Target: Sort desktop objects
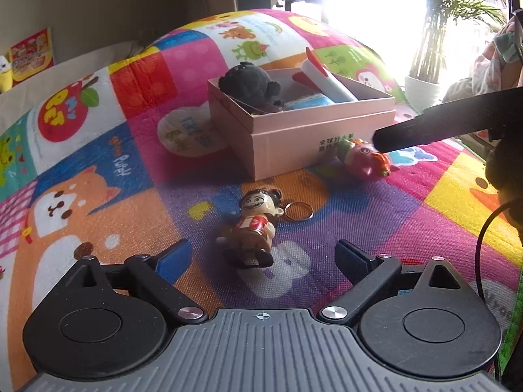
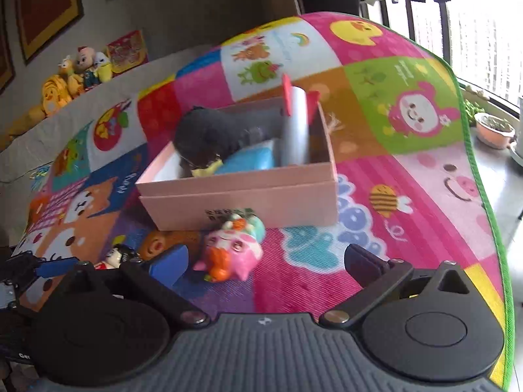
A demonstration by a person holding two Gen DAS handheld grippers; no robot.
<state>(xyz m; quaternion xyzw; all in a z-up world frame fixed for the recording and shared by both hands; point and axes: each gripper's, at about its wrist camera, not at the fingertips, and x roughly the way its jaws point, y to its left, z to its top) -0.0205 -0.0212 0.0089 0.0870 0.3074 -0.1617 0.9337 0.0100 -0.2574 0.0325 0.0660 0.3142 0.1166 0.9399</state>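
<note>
A small doll keychain (image 1: 258, 225) lies on the colourful play mat (image 1: 98, 170), between the fingers of my left gripper (image 1: 263, 259), which is open and does not touch it. A pink pig-like toy (image 2: 232, 251) lies in front of the pink box (image 2: 245, 196), between the fingers of my open right gripper (image 2: 268, 264) and closer to the left one. The box (image 1: 294, 137) holds a black plush (image 1: 248, 85), a white and red rocket (image 1: 327, 78) and a blue item (image 2: 248, 160). One of the right gripper's fingers (image 1: 425, 127) hangs above the pink toy (image 1: 366, 160).
Several plush toys (image 2: 75, 78) sit on a ledge at the back left. A potted plant (image 1: 421, 88) and a flower pot (image 2: 493, 130) stand past the mat's green right edge (image 2: 483, 196). The doll (image 2: 114, 258) lies beside one of the left gripper's fingers (image 2: 55, 269).
</note>
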